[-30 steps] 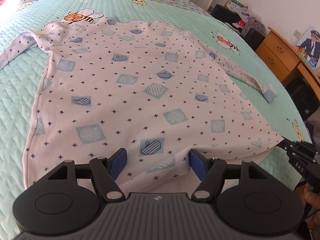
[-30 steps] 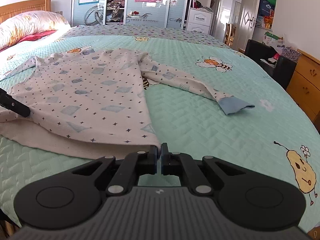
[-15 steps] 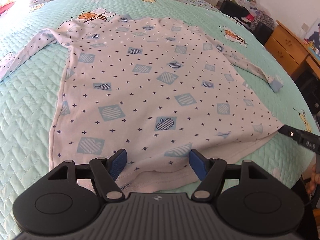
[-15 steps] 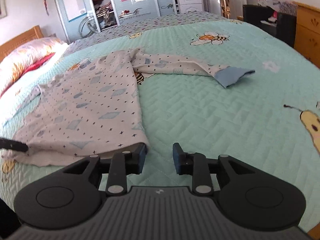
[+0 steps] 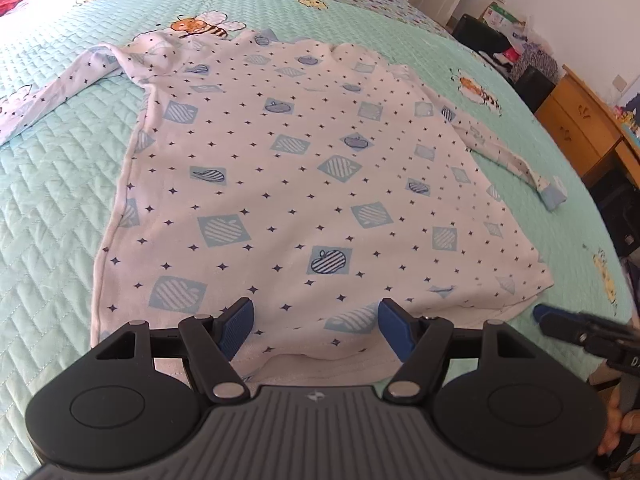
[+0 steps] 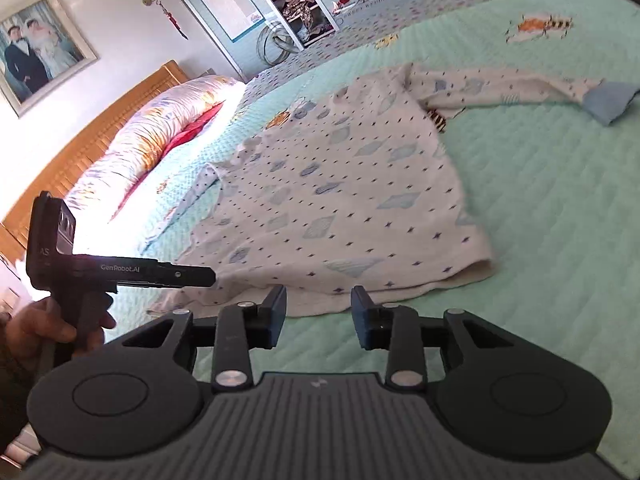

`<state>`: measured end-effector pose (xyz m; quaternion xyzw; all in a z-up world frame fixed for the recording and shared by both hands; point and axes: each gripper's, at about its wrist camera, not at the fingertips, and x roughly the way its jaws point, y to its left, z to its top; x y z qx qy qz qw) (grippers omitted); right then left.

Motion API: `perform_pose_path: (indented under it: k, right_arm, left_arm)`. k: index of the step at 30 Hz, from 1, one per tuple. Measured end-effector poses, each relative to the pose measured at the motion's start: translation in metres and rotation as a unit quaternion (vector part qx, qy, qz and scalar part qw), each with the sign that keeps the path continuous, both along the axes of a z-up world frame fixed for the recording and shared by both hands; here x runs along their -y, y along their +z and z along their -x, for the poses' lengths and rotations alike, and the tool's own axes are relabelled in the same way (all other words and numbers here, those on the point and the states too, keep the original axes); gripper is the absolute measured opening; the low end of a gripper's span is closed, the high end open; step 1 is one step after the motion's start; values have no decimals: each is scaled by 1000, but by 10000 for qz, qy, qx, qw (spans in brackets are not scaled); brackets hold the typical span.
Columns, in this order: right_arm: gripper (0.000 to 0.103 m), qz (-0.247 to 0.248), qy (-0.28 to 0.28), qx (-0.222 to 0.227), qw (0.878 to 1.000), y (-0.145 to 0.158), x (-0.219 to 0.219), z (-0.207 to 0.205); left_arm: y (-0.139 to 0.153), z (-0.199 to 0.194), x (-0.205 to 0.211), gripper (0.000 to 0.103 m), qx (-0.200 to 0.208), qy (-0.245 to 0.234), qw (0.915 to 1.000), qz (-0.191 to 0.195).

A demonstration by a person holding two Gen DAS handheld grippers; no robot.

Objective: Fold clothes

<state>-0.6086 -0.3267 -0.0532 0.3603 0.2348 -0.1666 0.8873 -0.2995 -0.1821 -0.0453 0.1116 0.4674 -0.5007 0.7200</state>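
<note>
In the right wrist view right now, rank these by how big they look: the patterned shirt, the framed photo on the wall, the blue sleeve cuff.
1. patterned shirt, by far the largest.
2. framed photo.
3. blue sleeve cuff, smallest.
The photo hangs farther off than the cuff, so this holds only as they appear.

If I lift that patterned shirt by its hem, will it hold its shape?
Probably not: the patterned shirt lies limp, its hem already rumpled, so it should sag. It looks thin, likely light. The quilted bedspread may drag it when pulled.
</note>
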Motion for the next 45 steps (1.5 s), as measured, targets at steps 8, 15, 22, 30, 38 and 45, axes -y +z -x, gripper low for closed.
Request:
perform_pose_path:
  k: [8, 15, 22, 30, 38, 45]
  right_arm:
    - [54, -1319, -254, 668, 9887, -15, 7, -5]
    - [59, -1516, -177, 824, 9848, -16, 2, -4]
    - [59, -2437, -51, 1276, 9614, -27, 5, -24]
    - [65, -2747, -271, 1290, 9525, -27, 18, -36]
    - [65, -2951, -437, 1231, 9465, -37, 33, -49]
    - [66, -2958, -452, 1240, 9461, -41, 40, -52]
  left_arm:
    - [24, 46, -8, 71, 877, -997, 9910, 163]
    - [21, 62, -23, 55, 1798, -971, 9789, 28]
    - [25, 88, -9, 54, 2645, -1725, 9488, 67]
    - [17, 85, 19, 50, 1985, -1818, 9624, 357]
    - [2, 53, 42, 50, 1517, -1461, 9774, 183]
    - [-13, 34, 51, 51, 1160, -1345, 9841, 90]
